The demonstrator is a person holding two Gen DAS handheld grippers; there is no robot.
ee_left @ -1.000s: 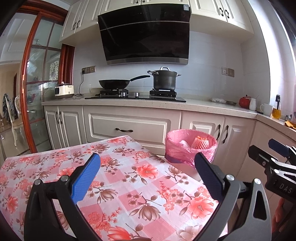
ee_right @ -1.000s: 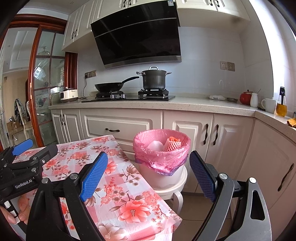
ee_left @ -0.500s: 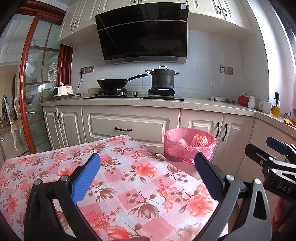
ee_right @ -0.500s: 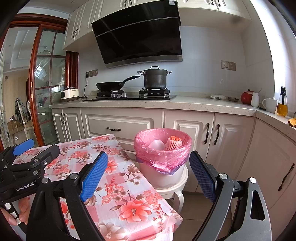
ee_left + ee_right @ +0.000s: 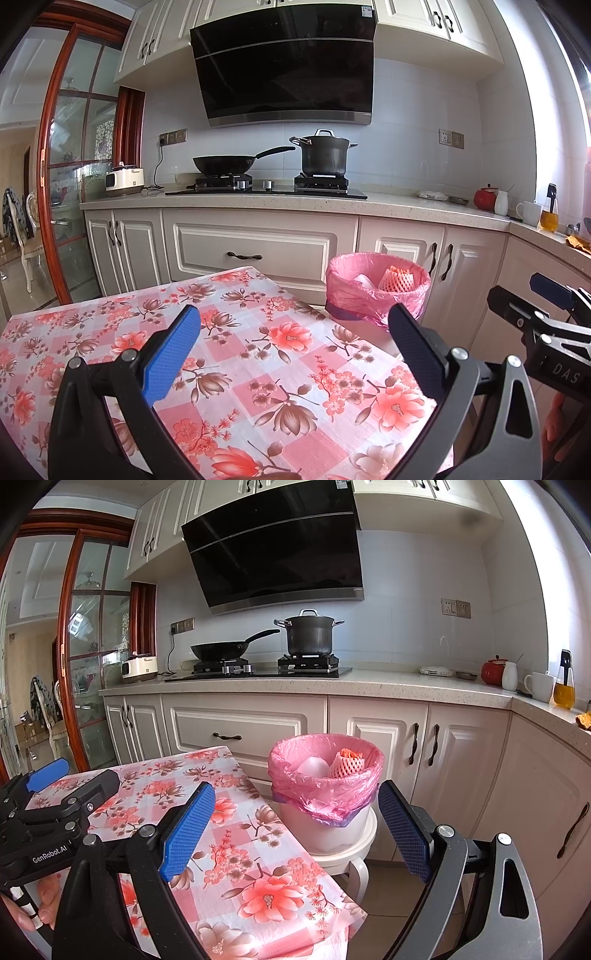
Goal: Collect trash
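Hovering both grippers, fingers apart and empty, over the bare desk (image 5: 280, 373); trash bin (image 5: 325, 771) looking full, probably wrapping up.

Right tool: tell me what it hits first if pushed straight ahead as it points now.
Most likely the pink-lined trash bin on the white stool: it sits centred between the open right tool's fingers, beyond the table corner. Depth is uncertain, so it may skim that corner first.
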